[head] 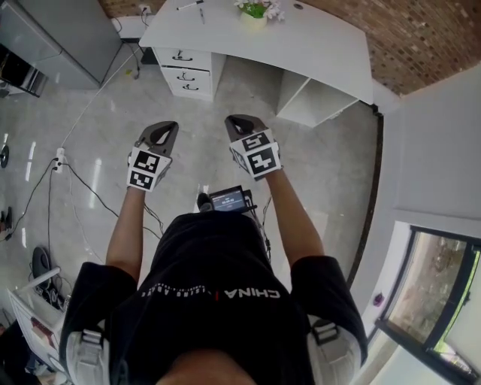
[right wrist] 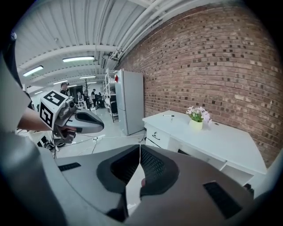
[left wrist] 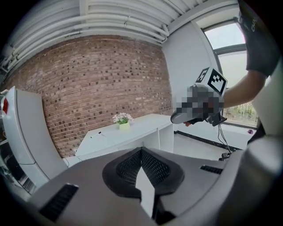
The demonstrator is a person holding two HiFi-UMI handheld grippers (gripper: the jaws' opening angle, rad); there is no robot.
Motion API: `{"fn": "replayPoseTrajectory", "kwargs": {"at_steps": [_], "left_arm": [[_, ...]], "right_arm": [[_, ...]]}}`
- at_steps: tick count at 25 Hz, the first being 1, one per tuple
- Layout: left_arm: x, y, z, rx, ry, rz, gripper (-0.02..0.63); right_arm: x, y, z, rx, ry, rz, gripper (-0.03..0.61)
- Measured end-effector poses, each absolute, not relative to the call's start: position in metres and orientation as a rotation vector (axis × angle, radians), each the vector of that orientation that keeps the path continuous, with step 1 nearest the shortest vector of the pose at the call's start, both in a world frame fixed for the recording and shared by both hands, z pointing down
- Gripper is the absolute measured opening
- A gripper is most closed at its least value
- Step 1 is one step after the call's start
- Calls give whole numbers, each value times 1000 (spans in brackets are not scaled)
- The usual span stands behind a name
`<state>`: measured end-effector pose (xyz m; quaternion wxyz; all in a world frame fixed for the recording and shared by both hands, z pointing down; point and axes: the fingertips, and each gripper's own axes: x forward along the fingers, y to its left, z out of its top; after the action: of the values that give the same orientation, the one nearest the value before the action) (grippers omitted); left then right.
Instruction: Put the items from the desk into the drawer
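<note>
Black-shirted torso fills the bottom of the head view, with both bare forearms stretched forward side by side. Two grippers are held out over the floor (head: 331, 158). The left gripper (head: 168, 126) and the right gripper (head: 236, 120) each tilt slightly downward, jaws pressed together with nothing between them. Well ahead stands one white surface (head: 323, 49), carrying one flower pot (head: 255, 12) and what look like two pens (head: 192, 5). Under its left end sit three drawers (head: 184, 73), all closed.
</note>
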<state>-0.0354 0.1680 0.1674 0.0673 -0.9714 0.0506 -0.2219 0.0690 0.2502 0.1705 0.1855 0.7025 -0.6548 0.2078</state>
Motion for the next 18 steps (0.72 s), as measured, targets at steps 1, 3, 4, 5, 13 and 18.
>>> {"fn": "replayPoseTrajectory", "kwargs": {"at_steps": [1,3,4,5,13,18], "left_arm": [[-34,157,167,-2930,152,-666,12],[-29,138,168,-2934,154,-662,12],[-27,131,169,-2937,155,-661,12],[-24,124,170,-2939,156,-660,12],[23,77,183,-2944,160,-673,12],[80,34,193,-2929,181,-694,12]], "right_arm": [[71,240,170,1983,-1835,581,17],[73,223,170,1978,-1826,588,17],[74,216,171,1973,-1825,595,17],[75,210,173,1967,-1824,599,17],[115,154,191,1931,-1845,611,17],[169,104,200,1915,-1875,613,17]]}}
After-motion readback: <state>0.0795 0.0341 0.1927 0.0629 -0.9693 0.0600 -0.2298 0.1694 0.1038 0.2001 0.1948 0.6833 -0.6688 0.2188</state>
